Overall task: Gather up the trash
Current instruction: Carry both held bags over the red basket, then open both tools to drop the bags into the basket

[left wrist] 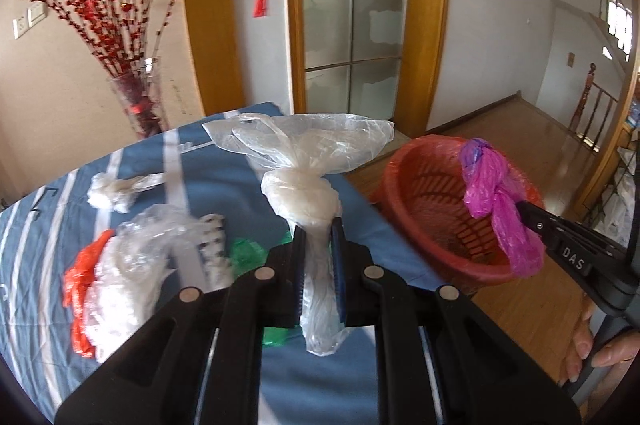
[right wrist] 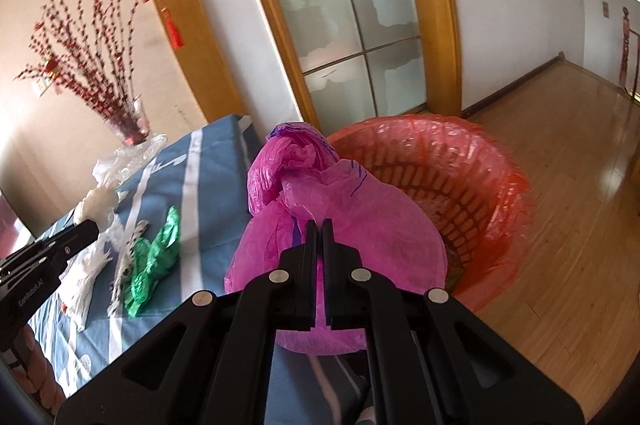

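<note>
A striped blue bench point(left wrist: 208, 161) stands beside the red basket point(left wrist: 404, 193). My right gripper point(right wrist: 319, 225) pinches the pink bag point(right wrist: 340, 217) near the basket; my left gripper point(left wrist: 318, 225) clamps the clear bag point(left wrist: 300, 197) over the bench. I judge both await dropping: next, carry each over the basket and release.

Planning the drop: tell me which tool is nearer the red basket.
Right. The right tool, gripping the pink bag, is at the red basket rim; the left tool, holding the clear bag, is over the table.

At frame centre the left gripper point(left wrist: 319, 257) clamps a knotted clear bag point(left wrist: 304, 185); right of it, the right gripper point(left wrist: 524, 215) holds a magenta bag point(left wrist: 492, 201) over the red basket point(left wrist: 424, 193).
</note>
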{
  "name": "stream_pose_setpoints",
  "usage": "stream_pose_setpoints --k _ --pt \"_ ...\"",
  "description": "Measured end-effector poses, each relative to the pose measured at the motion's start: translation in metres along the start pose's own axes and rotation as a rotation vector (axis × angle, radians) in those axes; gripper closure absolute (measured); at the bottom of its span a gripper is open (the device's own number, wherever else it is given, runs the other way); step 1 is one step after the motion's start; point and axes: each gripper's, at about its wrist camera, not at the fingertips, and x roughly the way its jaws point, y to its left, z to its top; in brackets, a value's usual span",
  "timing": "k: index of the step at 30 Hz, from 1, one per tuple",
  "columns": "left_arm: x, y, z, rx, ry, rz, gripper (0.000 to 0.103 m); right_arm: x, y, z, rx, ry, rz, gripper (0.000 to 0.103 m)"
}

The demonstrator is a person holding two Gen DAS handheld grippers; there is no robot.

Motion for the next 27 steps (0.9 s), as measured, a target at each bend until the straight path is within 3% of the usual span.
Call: stream_pose_setpoints --k 14,27 --pt "0.03 -0.059 0.017 0.031 0.013 -0.152 0.09 0.007 -0.046 0.02 0.087 -0.043 -0.061 0.1" --pt "0.07 -0.1 0.024 0.048 0.072 -0.252 0.09 0.017 -0.075 0.035 0.158 -0.053 -0.053 0.1"
